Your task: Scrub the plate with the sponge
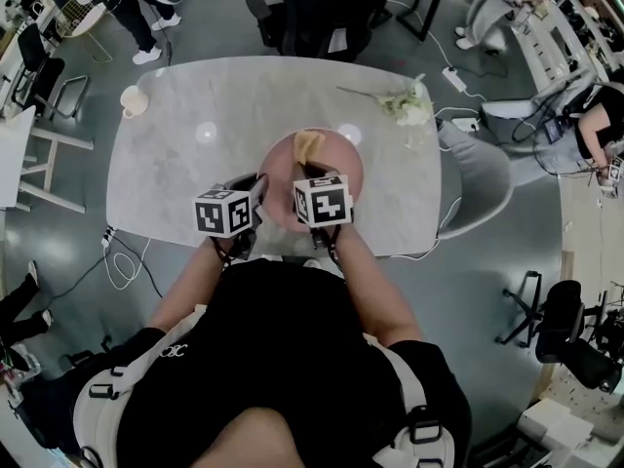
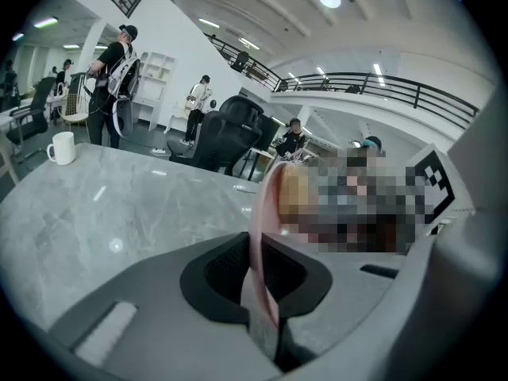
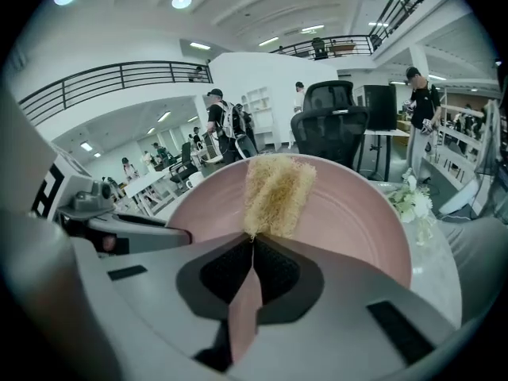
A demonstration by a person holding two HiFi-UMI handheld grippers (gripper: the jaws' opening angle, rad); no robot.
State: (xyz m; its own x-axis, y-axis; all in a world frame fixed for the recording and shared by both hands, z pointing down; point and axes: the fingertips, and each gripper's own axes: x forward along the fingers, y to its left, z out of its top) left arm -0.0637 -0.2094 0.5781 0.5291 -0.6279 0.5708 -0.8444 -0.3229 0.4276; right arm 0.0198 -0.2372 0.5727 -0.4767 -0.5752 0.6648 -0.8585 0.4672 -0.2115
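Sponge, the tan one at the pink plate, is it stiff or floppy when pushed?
Probably fairly stiff: the sponge stands up out of the right tool without drooping. Its coarse, fibrous look suggests it's light and should drag rather than slip on the plate.

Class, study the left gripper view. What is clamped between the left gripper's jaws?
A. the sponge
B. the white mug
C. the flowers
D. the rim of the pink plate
D: the pink plate stands edge-on, its rim pinched by the left gripper, while the sponge is in the right gripper.
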